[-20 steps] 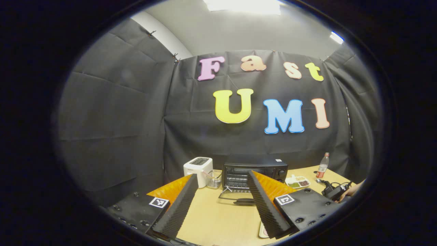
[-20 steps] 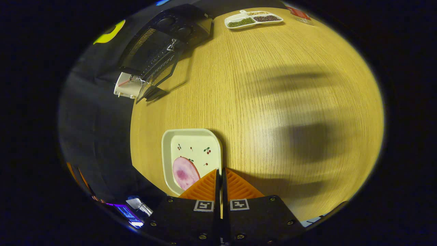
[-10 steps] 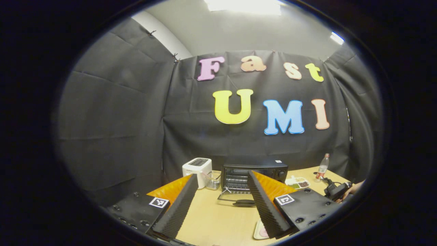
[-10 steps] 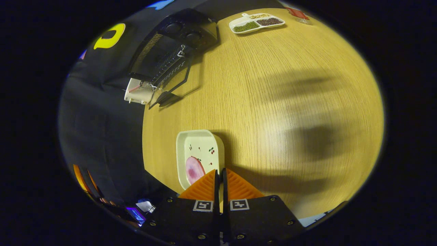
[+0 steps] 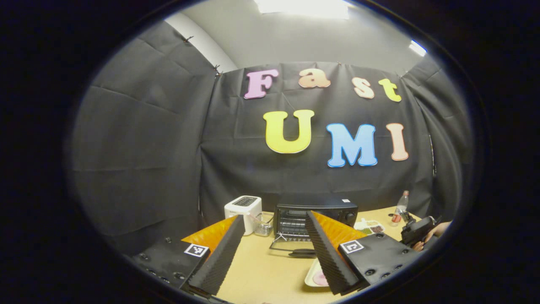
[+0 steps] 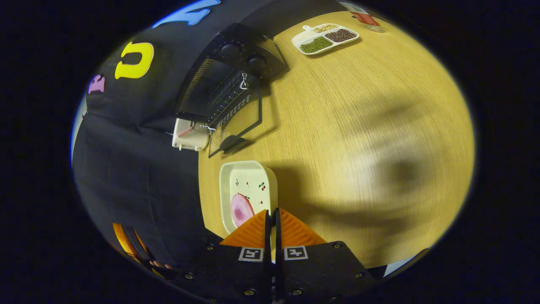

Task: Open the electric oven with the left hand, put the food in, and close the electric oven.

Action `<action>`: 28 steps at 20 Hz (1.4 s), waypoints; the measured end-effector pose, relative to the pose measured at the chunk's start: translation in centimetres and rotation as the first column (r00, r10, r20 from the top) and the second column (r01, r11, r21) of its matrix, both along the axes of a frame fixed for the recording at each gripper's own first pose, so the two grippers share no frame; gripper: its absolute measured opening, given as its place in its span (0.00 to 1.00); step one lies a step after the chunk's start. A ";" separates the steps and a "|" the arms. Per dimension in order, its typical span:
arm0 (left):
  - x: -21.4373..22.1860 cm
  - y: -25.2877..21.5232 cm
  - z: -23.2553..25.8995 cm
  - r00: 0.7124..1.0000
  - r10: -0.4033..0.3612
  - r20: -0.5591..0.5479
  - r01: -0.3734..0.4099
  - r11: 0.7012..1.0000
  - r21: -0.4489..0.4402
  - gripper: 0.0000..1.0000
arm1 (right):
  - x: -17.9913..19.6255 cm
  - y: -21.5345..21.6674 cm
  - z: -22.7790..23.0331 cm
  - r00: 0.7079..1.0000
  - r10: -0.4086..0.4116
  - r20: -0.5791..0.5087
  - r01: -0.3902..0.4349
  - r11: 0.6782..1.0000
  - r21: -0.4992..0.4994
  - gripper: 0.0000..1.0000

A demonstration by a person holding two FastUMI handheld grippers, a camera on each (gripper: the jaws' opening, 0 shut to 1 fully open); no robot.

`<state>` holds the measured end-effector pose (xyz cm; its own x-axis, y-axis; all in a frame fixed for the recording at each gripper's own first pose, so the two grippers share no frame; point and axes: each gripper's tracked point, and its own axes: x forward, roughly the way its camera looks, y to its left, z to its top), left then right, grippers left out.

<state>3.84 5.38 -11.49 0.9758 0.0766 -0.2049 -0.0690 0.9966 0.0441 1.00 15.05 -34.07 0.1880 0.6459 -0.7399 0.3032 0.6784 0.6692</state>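
Two grippers share the work at this moment. Left to right in the left gripper view: a toaster (image 5: 244, 207) stands at the back of the table (image 5: 261, 270), then a clear cup (image 5: 263, 226), then the oven (image 5: 314, 213) with its door (image 5: 291, 249) swung down flat, so the cavity faces the front for loading. The left gripper (image 5: 274, 253) hangs back from the oven, its fingers spread wide and holding nothing, which leaves the way to the door free. To its right lies the plate (image 5: 312, 276), and farther right the right gripper (image 5: 415, 230) in a hand.

In the right gripper view the plate (image 6: 247, 185) carries a pink slice (image 6: 241, 210) of food. The right gripper (image 6: 272, 217) has its fingers pressed nearly together on the plate's near rim, probably so plate and food can go in as one. Oven (image 6: 230, 80) and door (image 6: 238, 122) lie ahead, well apart from the plate. A divided dish (image 6: 327, 38) sits at the far edge.
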 end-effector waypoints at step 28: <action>8.4 9.4 -3.9 0.998 0.014 -0.058 -0.011 0.999 0.036 1.00 | 17.7 10.5 -1.2 0.712 -0.702 -0.002 0.697 0.706 0.124 0.04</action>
